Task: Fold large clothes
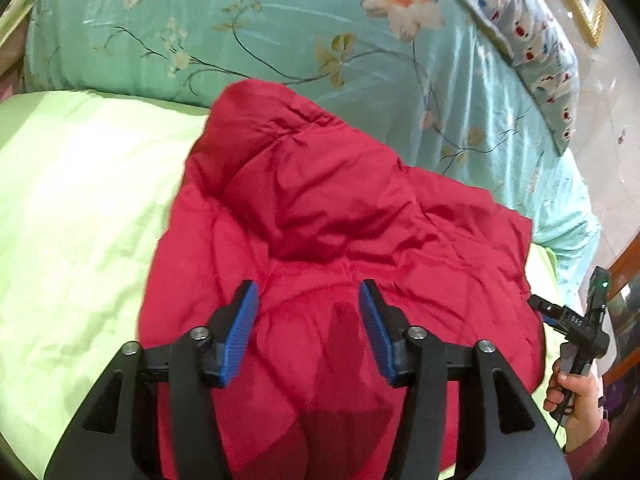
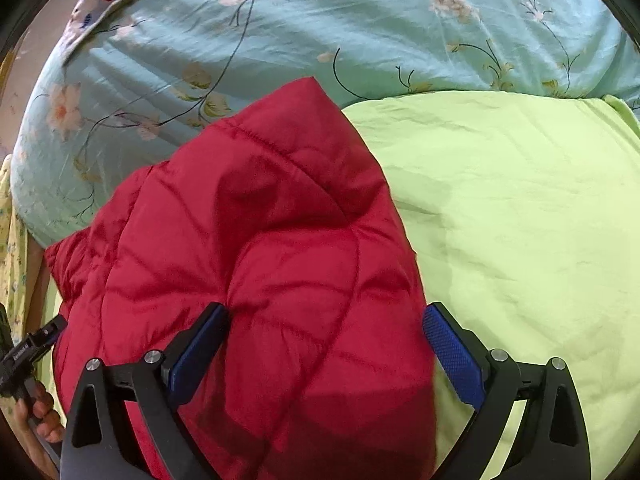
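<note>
Both pairs of blue-padded fingers are spread apart and grasp nothing. Those of the left gripper (image 1: pixel 308 332) hang over the near part of the red quilted jacket (image 1: pixel 340 240), one pad (image 1: pixel 240 332) on each side of a puffy ridge of cloth; whether the pads touch the fabric cannot be told. The right gripper (image 2: pixel 326 356) is spread wider still, its left pad (image 2: pixel 198 354) over the jacket (image 2: pixel 260 260) and its right pad (image 2: pixel 454 356) out past the jacket's edge, above the sheet.

That jacket lies in a rumpled, bundled heap on the bed's pale green sheet (image 1: pixel 80 220), its far end resting against a turquoise quilt (image 1: pixel 260 28) printed with flowers and thin branches, which is bunched up along the far side of the bed. A light patterned pillow (image 1: pixel 532 52) with small red and blue marks sits on the quilt's corner.

At the right edge of the left wrist view, a bare hand (image 1: pixel 576 396) grips the black handle of the other gripper, just beside the jacket's edge.
</note>
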A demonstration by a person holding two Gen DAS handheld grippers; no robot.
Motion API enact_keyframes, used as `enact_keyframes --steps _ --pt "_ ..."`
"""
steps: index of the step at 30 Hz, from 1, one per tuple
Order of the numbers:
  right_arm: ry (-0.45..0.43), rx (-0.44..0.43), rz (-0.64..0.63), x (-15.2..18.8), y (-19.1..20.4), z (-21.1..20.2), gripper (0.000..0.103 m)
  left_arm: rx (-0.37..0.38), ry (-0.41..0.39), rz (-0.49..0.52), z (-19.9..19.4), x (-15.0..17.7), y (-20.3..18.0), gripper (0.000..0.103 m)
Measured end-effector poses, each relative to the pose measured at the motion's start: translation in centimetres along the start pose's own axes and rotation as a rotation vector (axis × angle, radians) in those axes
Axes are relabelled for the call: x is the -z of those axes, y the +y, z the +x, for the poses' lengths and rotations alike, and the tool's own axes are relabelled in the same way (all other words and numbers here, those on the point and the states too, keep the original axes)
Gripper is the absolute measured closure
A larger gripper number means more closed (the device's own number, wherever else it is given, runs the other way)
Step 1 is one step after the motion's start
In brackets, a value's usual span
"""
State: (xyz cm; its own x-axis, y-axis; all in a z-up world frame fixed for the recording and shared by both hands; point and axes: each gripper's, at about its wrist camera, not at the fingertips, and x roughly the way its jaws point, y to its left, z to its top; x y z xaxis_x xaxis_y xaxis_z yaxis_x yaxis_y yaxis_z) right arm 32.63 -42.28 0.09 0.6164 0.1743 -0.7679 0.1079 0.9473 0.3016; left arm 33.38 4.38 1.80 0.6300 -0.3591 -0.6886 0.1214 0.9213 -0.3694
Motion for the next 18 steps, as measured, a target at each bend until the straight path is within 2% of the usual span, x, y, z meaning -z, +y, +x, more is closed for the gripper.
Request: enact_keyframes --steps 6,12,18 --pt "0.025 -0.027 -0.027 2.2 -1.6 -1.6 0.004 -0.023 -0.05 -0.035 -2.9 1.1 3.0 0.035" --pt "0.055 -0.038 -0.023 3.9 -2.6 -2.2 0.003 -0.011 -0.03 -0.119 -3.3 2.2 6.2 0.035" --pt "0.06 -0.044 -0.033 4.7 -2.7 -3.1 0.003 0.014 -0.004 -0.16 -2.9 3.1 7.5 0.035"
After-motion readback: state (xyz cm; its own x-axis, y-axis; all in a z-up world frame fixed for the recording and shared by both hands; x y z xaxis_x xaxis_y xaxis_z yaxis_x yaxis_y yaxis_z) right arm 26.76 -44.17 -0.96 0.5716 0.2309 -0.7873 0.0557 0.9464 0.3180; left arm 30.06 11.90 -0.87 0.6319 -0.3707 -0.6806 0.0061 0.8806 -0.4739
